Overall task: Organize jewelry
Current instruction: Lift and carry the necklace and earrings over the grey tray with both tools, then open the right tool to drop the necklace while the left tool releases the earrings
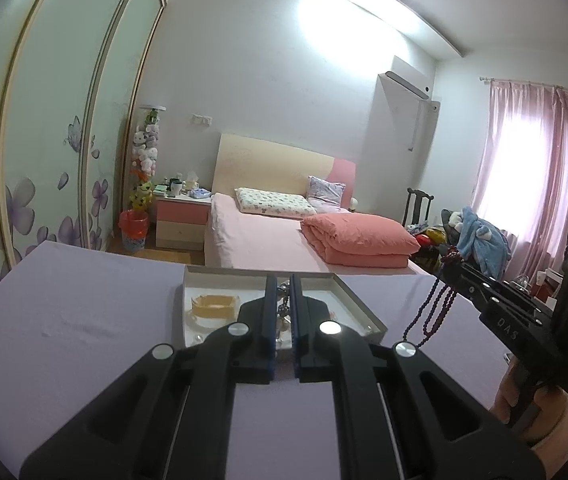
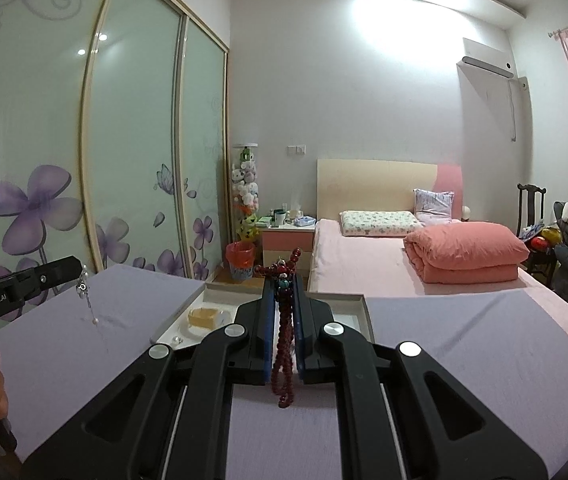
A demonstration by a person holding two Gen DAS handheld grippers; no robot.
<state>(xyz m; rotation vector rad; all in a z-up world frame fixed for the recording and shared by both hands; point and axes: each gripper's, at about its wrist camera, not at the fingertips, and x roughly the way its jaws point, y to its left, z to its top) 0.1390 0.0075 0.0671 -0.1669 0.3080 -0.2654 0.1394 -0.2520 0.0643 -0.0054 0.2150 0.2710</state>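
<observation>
While both grippers hang over the lilac-covered table [image 2: 443, 344], each already has a piece of jewelry pinched between nearly closed jaws. The right gripper [image 2: 284, 300] clamps a dark red bead necklace [image 2: 284, 344] near its top, so the strand droops straight down in long loops with a small teal bead at the grip; the left wrist view shows those loops [image 1: 431, 312] dangling clear of the cloth. The left gripper [image 1: 283, 300] holds a thin silvery chain [image 2: 84, 288] whose tail runs down to a small pearl [image 2: 94, 321] that seems to rest on the cloth.

The shallow white tray [image 2: 357, 312] lies straight ahead of both grippers, between them, with its long side across the view. A tan bangle [image 2: 204, 317] sits in its left part, and the right part looks bare. The right gripper appears nearer that bare part, so the necklace probably goes there by moving forward and lowering. Because the strand hangs vertically, it would likely pile up unless laid along the tray's length.
</observation>
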